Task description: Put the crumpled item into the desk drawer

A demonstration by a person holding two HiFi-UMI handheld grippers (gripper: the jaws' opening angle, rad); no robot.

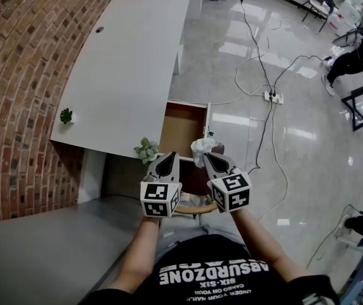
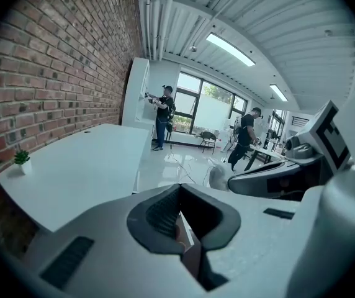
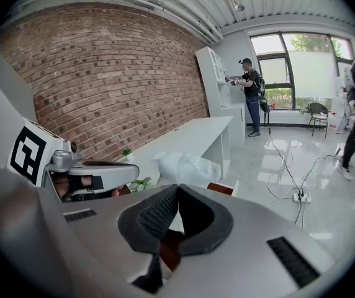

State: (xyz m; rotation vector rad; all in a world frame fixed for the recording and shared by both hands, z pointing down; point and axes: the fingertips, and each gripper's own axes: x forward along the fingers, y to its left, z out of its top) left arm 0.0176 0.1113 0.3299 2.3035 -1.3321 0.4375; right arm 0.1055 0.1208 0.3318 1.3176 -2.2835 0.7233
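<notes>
Right gripper partly hides the crumpled item.

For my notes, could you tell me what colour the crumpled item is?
The crumpled item is white; right gripper view.

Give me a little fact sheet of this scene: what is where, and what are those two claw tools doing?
Place: white desk along a brick wall
Storage: desk drawer pulled open, wooden inside
Right hand: right hand-held gripper shut, apparently pinching the crumpled item at its tip, by the drawer's near end
Left hand: left hand-held gripper shut, nothing in it, beside the right one
Greenery: small potted plant on the desk; leafy plant at its near edge
Floor: power strip with cables
</notes>
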